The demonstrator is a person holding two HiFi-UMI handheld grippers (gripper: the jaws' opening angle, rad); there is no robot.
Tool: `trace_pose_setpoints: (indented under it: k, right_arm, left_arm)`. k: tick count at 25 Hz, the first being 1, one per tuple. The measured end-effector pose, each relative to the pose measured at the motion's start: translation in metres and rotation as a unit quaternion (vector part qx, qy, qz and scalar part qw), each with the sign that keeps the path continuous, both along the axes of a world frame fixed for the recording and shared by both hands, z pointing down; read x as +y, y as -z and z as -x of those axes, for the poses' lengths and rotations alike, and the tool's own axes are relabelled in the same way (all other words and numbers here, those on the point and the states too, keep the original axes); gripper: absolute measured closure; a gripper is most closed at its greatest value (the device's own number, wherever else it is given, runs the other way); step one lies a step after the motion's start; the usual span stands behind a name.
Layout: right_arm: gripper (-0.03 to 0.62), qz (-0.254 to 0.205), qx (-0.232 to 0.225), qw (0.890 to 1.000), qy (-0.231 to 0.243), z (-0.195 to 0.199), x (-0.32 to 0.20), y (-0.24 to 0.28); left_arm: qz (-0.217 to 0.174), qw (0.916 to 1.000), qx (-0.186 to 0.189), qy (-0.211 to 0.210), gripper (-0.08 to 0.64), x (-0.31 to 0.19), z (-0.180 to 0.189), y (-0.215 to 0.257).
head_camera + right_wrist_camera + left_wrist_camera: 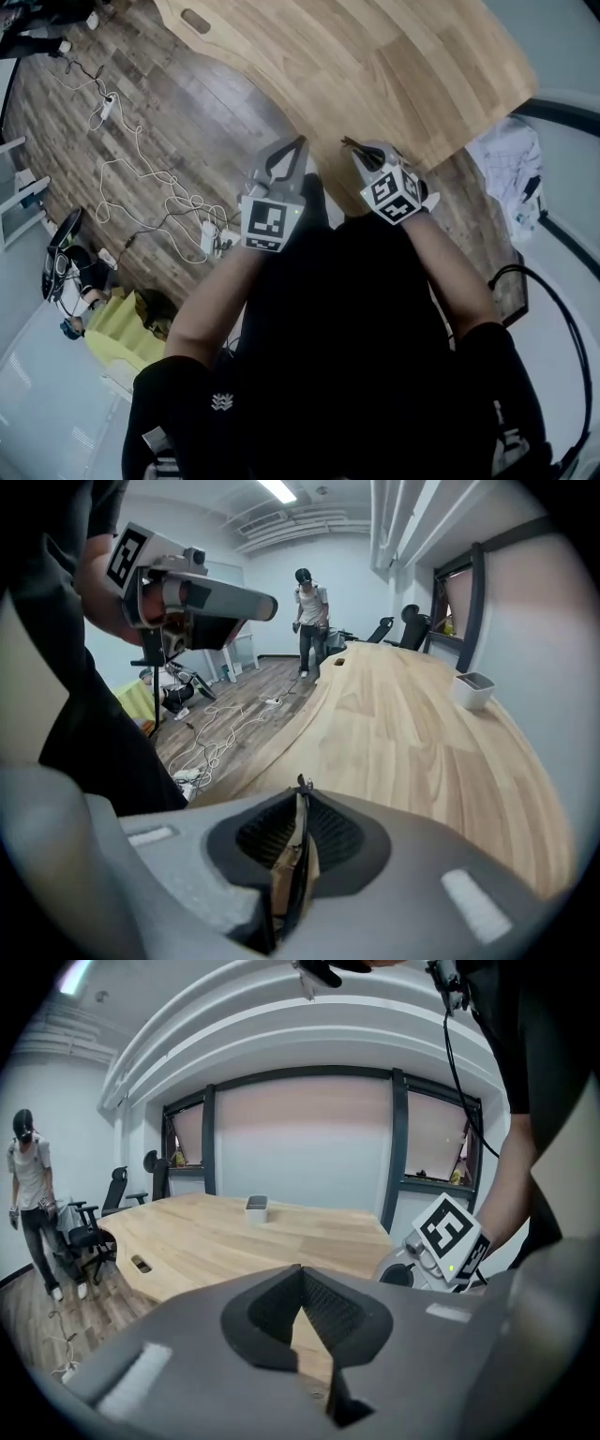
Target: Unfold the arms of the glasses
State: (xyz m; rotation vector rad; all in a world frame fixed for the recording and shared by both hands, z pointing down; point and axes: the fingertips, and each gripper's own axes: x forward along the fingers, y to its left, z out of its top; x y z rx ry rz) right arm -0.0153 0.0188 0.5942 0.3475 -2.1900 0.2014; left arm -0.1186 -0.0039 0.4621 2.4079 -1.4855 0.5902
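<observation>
- The glasses (298, 841) look thin and dark. They are pinched in the right gripper (301, 794), low in the middle.
- The left gripper (302, 1277) is pressed together with nothing in it.
- Both point down over the table (394, 66), near its curved edge. The floor (141, 112) lies to the left.

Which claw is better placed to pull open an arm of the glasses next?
Probably left: the left claw is shut, empty, close beside the right claw, which pinches the dark glasses.
</observation>
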Motion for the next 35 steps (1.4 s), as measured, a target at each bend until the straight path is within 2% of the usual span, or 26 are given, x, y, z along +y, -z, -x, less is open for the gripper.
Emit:
trace_pose_setpoints:
  k: [4,8,11,16,20,24,30,35]
  right_arm:
    - [0.561,-0.006,0.029,0.999,0.014,0.002,-0.001,-0.016]
    - [0.565,-0.012,0.034,0.999,0.015,0.002,-0.002,-0.018]
    - [0.568,-0.023,0.021,0.999,0.020,0.004,-0.002,-0.009]
    - [0.574,-0.050,-0.033,0.998,0.019,0.008,-0.002,0.019]
    - [0.577,-0.073,-0.062,0.995,0.013,0.004,-0.004,0.041]
    - [0.577,-0.093,-0.089,0.992,0.006,-0.001,-0.004,0.060]
    - [0.577,-0.114,-0.130,0.985,-0.009,-0.014,0.002,0.079]
    - [0.577,-0.120,-0.136,0.983,-0.025,-0.027,0.003,0.082]
  left_arm:
    - [0.000,0.9999,-0.002,0.014,0.554,0.003,0.005,-0.001]
    - [0.007,0.9997,-0.005,0.022,0.554,0.011,0.009,-0.005]
    - [0.010,0.9996,-0.004,0.025,0.554,0.015,0.010,-0.007]
    - [0.008,0.9999,0.009,0.008,0.554,0.016,-0.004,-0.010]
    - [0.024,0.9993,0.018,-0.023,0.554,0.013,-0.023,-0.017]
    - [0.049,0.9956,0.034,-0.073,0.537,0.012,-0.049,-0.029]
    - [0.069,0.9845,0.070,-0.145,0.443,0.014,-0.090,-0.036]
    - [0.074,0.9714,0.083,-0.210,0.438,0.020,-0.125,-0.037]
